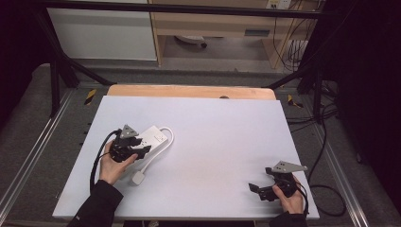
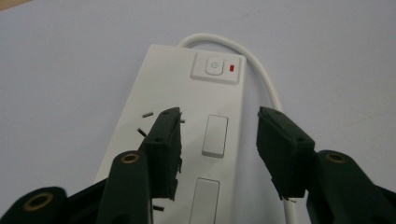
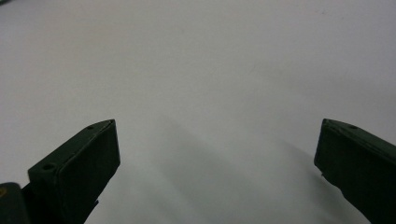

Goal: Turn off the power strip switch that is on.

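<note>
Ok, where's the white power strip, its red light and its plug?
power strip (image 2: 163,88), left gripper view, bare top face.
red light (image 2: 232,69), left gripper view, its middle.
plug (image 1: 138,178), high view, white body.

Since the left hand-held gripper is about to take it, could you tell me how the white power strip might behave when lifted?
The power strip looks like a rigid plastic bar, so it should stay straight. Its smooth casing may slip between the pads. The cord curls loosely beside it and would probably dangle and drag its plug.

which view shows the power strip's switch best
The left gripper view: the power strip lies close beneath the jaws, its switch and red light clear. In the high view the strip is small, partly behind the left gripper.
</note>
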Action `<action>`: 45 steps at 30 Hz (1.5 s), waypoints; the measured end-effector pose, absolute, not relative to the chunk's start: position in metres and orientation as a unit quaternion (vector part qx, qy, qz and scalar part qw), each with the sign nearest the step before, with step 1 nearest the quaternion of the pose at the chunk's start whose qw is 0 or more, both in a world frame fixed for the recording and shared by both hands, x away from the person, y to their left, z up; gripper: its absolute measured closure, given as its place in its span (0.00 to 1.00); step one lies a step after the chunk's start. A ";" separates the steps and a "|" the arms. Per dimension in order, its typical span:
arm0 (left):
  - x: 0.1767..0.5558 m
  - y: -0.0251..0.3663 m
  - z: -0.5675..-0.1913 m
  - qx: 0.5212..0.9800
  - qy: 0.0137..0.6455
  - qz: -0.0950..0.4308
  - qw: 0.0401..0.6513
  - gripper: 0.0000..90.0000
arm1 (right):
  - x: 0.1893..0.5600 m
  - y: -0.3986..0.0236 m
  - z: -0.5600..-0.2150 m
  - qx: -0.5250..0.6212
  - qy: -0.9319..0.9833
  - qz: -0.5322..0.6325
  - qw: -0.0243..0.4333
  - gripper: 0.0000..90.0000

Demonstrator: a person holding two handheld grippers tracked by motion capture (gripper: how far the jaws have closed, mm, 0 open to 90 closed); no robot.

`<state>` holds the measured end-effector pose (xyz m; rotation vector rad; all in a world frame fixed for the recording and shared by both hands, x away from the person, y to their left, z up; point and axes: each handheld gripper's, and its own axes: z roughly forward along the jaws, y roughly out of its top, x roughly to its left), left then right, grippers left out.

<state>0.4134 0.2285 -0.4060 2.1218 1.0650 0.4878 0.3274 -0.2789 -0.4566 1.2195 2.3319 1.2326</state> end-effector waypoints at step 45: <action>0.419 0.227 -0.420 0.822 0.413 0.190 0.344 0.99 | 0.327 -0.279 -0.457 0.417 0.797 0.421 0.116 0.01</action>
